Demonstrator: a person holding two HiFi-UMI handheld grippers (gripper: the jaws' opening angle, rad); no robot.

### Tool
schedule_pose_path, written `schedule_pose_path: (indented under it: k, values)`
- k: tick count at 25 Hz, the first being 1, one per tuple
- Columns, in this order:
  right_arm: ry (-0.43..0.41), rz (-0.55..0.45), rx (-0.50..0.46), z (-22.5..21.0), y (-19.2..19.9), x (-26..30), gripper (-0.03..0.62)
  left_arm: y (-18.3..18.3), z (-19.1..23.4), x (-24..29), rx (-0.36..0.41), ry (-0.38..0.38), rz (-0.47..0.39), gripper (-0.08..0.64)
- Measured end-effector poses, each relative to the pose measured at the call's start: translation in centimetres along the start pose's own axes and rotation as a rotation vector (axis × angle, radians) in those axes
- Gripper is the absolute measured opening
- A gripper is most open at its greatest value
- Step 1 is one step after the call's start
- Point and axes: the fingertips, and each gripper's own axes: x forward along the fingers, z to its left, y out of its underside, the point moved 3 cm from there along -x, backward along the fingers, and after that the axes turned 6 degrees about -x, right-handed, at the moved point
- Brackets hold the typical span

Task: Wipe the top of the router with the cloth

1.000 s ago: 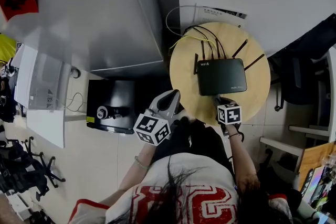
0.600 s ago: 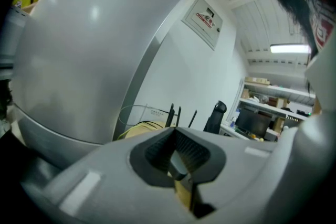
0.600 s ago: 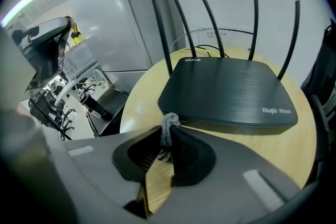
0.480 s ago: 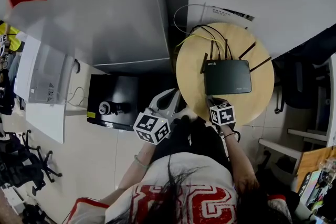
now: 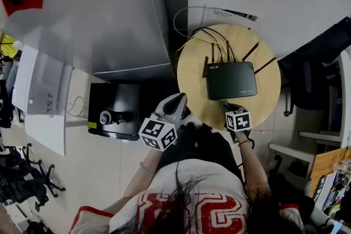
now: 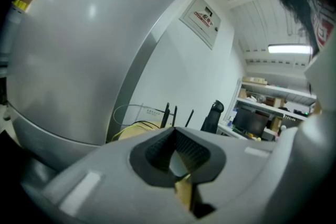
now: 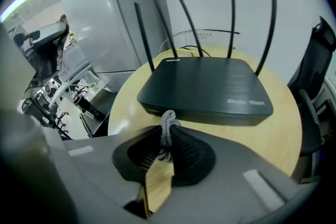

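A black router point(image 5: 231, 80) with several upright antennas lies flat on a round wooden table point(image 5: 192, 71). In the right gripper view the router point(image 7: 205, 89) fills the middle, just beyond the jaws. My right gripper point(image 7: 169, 124) is shut on a small grey cloth point(image 7: 168, 122), which sticks up between the pads just short of the router's near edge. In the head view the right gripper point(image 5: 227, 107) sits at the router's front side. My left gripper point(image 5: 174, 104) hangs off the table's left edge, shut and holding nothing point(image 6: 175, 131).
A tall grey cabinet point(image 5: 98, 13) stands left of the table. Below it a black box point(image 5: 115, 109) rests on the floor. Yellow and black cables point(image 5: 205, 34) trail behind the router. A dark office chair point(image 5: 312, 79) stands to the right, beside shelves point(image 5: 323, 140).
The head view swayed slightly. The right gripper with the cloth stays at the router's near edge, and the left gripper has not visibly moved.
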Motion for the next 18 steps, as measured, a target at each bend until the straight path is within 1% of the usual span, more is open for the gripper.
schedule_pose_path:
  k: [3, 6, 11, 14, 18]
  values:
    - [0.042, -0.012, 0.05, -3.2, 0.7, -1.3, 0.037, 0.2, -0.8, 0.7, 0.006, 0.013, 0.005, 0.002]
    - [0.073, -0.023, 0.094, -6.0, 1.3, -2.2, 0.037, 0.4, -1.3, 1.1, 0.008, 0.005, 0.007, 0.002]
    - [0.111, -0.011, 0.124, -9.9, 2.0, -2.9, 0.037, 0.7, -2.2, 1.7, 0.012, -0.016, 0.0, 0.002]
    - [0.093, -0.01, 0.13, -10.0, 2.2, -2.6, 0.037, 0.9, -2.6, 1.9, 0.014, -0.031, -0.002, 0.002]
    - [0.036, -0.033, 0.104, -7.7, 1.3, -2.1, 0.037, 1.1, -3.4, 2.2, 0.016, -0.038, -0.007, 0.002]
